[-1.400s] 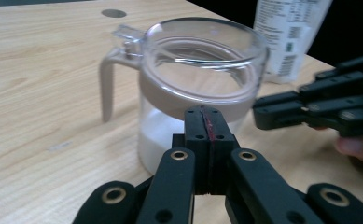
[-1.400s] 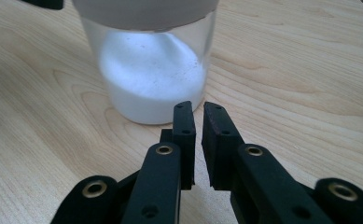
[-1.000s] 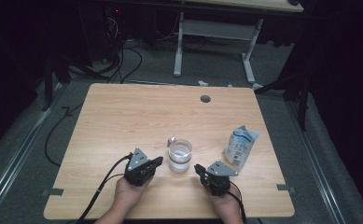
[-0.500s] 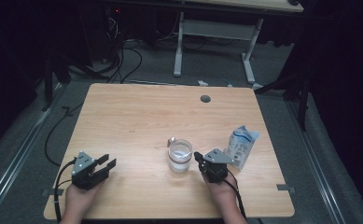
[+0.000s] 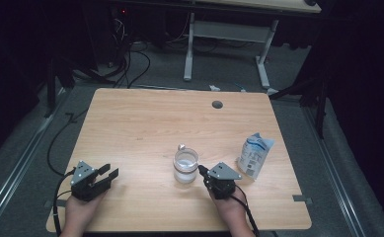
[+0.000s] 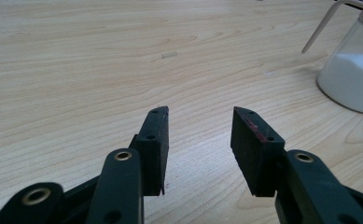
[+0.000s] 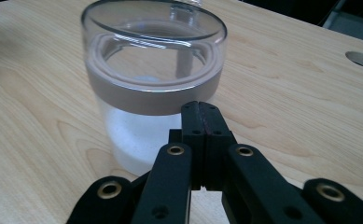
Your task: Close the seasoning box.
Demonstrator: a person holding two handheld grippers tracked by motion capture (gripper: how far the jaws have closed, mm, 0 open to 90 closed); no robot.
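Fingers: right gripper [image 5: 203, 171] pressed together, empty, just beside glass jar [image 5: 185, 166]; left gripper [image 5: 109, 174] parted, empty, near-left, well apart.

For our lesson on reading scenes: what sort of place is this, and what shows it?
Probably a lab or workshop: a bare wooden table on grey carpet, loose cables on the floor behind, and another desk's metal legs in the dark.

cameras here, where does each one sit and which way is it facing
High view: above the person's side of the table, looking forward and down; both hands, left gripper and right gripper show.
Left gripper view: rides the left gripper, looking low across the wood past its open jaws.
Right gripper view: rides the right gripper, jaws shut, facing the glass jar close up.
Shared: all three show the jar.
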